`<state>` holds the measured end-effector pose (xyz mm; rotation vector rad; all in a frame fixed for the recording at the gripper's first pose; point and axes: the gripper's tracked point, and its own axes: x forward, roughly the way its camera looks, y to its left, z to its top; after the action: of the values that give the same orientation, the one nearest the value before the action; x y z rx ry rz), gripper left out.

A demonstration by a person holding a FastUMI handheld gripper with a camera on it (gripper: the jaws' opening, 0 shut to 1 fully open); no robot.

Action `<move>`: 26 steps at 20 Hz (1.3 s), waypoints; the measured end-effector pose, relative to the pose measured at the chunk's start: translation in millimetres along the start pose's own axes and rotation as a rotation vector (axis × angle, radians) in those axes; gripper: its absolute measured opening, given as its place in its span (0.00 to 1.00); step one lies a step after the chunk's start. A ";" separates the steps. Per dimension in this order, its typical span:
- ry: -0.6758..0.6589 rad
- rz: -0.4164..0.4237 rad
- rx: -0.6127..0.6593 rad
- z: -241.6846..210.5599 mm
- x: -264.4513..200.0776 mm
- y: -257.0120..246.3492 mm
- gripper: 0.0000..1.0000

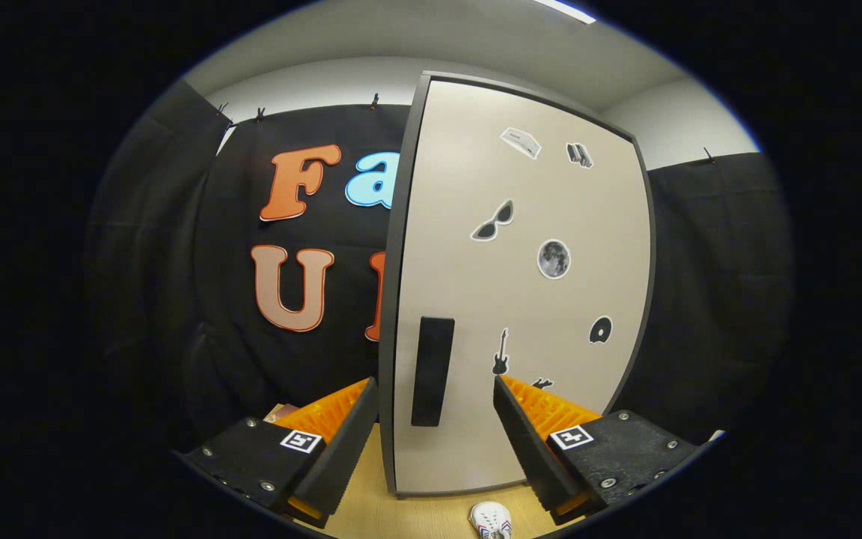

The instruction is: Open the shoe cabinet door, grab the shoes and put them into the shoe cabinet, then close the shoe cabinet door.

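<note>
The fingers (435, 419) are standing wide apart, gripping nothing, with the dark handle (432, 370) of the shoe cabinet door (521, 299) sitting between them. The pale door, dotted with stickers (554, 259), is rising just ahead. A white shoe (490, 519) is lying on the wooden table (431, 516) below, between the fingers.

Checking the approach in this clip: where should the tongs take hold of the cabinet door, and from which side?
Best on the dark upright handle, probably. It is a tall narrow bar near the door's free edge, so one finger on each side would close across its width. Come straight at the door face; the open tongs already straddle the handle's lower end without touching it.
</note>
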<state>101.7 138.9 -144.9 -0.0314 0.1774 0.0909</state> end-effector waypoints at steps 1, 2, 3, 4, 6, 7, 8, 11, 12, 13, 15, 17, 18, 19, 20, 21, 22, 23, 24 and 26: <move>0.008 -0.001 0.010 -4.8 8.7 2.1 0.95; 0.019 -0.001 0.023 -9.8 17.7 3.9 0.95; 0.026 0.001 0.035 -13.9 25.1 6.3 0.95; 0.030 0.002 0.044 -17.7 32.3 9.3 0.95; 0.043 0.006 0.043 -25.7 46.0 13.9 0.94; 0.050 0.005 0.037 -28.7 51.9 15.0 0.93; 0.053 0.008 0.032 -31.1 57.4 17.2 0.90; 0.056 0.015 0.038 -34.1 68.8 21.7 0.83; 0.057 0.011 0.038 -34.5 72.5 21.6 0.77; 0.063 0.015 0.039 -34.9 69.9 21.2 0.75; 0.058 0.021 0.030 -36.1 73.0 20.8 0.71; 0.056 -0.017 0.007 -37.4 75.2 9.3 0.68; 0.065 -0.020 0.021 -39.5 76.1 6.4 0.53; 0.066 -0.014 0.056 -38.8 74.8 7.5 0.44; 0.075 -0.006 0.086 -40.9 75.8 8.1 0.39; 0.076 -0.003 0.100 -40.8 75.1 8.3 0.37; 0.074 -0.007 0.096 -40.9 74.4 7.7 0.35; 0.071 -0.013 0.084 -40.8 72.2 7.4 0.34; 0.064 -0.020 0.073 -40.7 69.5 7.1 0.32; 0.060 -0.013 0.074 -41.2 61.7 6.1 0.29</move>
<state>154.3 148.7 -196.6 0.0381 0.2407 0.0706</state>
